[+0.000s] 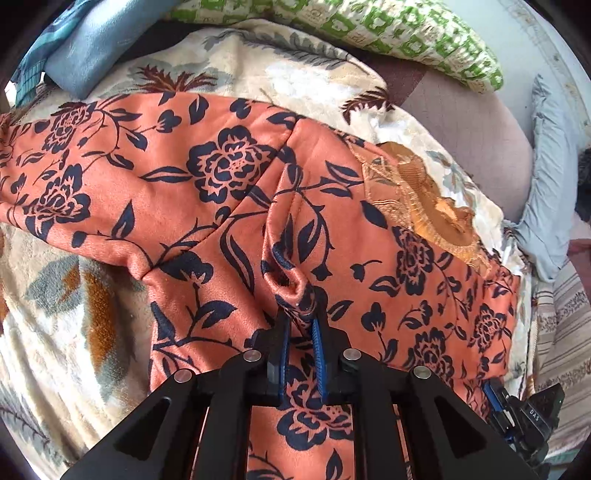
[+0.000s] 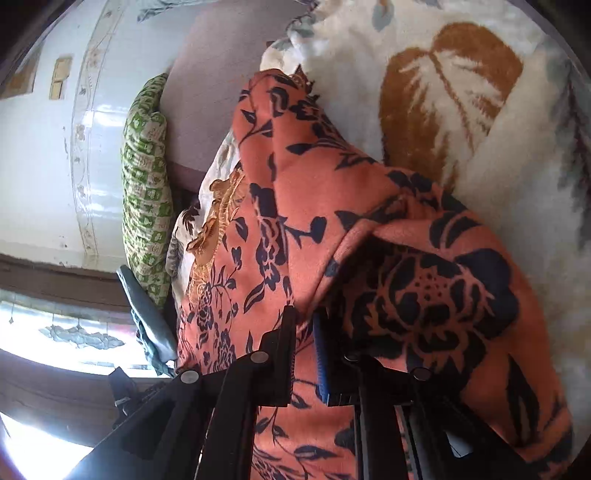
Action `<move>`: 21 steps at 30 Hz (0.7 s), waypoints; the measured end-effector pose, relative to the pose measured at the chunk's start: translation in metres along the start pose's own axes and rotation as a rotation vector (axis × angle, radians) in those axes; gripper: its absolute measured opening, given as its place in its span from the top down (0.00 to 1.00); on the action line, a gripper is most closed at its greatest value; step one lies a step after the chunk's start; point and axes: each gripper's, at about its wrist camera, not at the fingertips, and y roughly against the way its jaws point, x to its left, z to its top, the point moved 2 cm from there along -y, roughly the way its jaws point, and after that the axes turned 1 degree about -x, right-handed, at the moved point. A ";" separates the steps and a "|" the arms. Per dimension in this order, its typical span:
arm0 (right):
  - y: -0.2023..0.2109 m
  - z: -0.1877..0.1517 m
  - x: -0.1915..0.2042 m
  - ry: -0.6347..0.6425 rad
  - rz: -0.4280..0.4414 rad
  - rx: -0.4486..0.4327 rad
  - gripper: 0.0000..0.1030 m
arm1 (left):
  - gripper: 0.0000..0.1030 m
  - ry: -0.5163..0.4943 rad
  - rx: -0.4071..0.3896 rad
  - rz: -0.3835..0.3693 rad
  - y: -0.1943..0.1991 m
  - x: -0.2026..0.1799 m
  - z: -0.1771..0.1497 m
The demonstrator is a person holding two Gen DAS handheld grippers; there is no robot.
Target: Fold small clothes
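Note:
An orange garment (image 1: 229, 192) with a dark navy flower print lies spread on a cream fleece blanket (image 1: 66, 288). My left gripper (image 1: 302, 314) is shut on a bunched fold of the garment near its middle. In the right wrist view the same orange garment (image 2: 295, 206) is lifted and draped over the fingers. My right gripper (image 2: 304, 317) is shut on its edge. The right gripper also shows in the left wrist view (image 1: 517, 410) at the garment's lower right edge.
A green and white patterned pillow (image 1: 388, 33) lies at the back. A blue-grey cloth (image 1: 92, 48) sits at the far left and a grey cloth (image 1: 550, 184) at the right. A tiled wall (image 2: 48, 147) and a window (image 2: 55, 332) show left of the bed.

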 end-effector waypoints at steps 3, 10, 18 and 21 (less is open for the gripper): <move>0.040 0.016 0.011 0.084 -0.005 -0.139 0.72 | 0.81 -0.003 -0.061 -0.056 0.020 0.002 0.004; 0.007 0.072 0.000 0.109 -0.180 -0.120 0.52 | 0.63 -0.015 -0.026 -0.013 0.005 -0.016 0.019; -0.004 0.069 -0.008 0.283 -0.325 -0.079 0.92 | 0.63 -0.131 0.022 0.090 -0.040 -0.041 0.016; -0.008 0.073 -0.024 0.255 -0.334 -0.049 0.89 | 0.63 -0.152 0.018 0.103 -0.045 -0.044 0.013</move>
